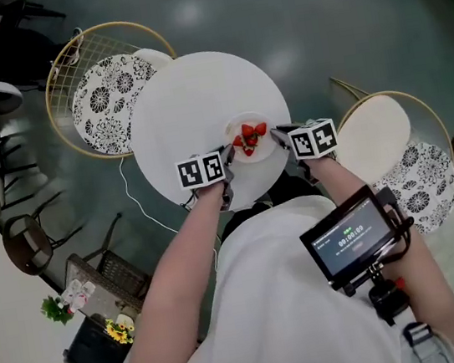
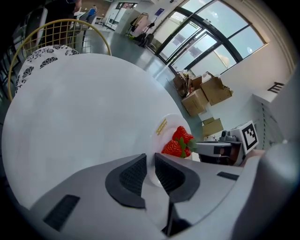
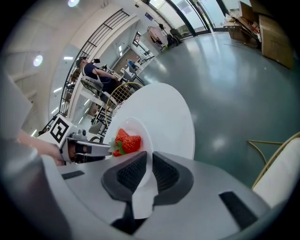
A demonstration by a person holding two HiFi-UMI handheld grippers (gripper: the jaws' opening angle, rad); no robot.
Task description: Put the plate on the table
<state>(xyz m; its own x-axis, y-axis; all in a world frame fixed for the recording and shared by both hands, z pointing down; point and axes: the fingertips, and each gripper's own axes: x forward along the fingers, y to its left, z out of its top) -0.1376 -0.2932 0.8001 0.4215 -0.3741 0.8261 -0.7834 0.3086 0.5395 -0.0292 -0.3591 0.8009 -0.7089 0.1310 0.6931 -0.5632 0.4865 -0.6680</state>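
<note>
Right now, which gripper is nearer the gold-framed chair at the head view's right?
Right. The right gripper holds the plate edge facing the chair; the left gripper holds the far edge.

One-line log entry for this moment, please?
left gripper: shut on plate | right gripper: shut on plate | strawberries on plate | plate over table

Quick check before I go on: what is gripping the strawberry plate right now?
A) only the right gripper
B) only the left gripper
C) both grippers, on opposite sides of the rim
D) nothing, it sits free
C: each gripper view shows jaws closed on the rim of the plate, the left gripper on one side and the right gripper on the other, with the strawberries between them.
</note>
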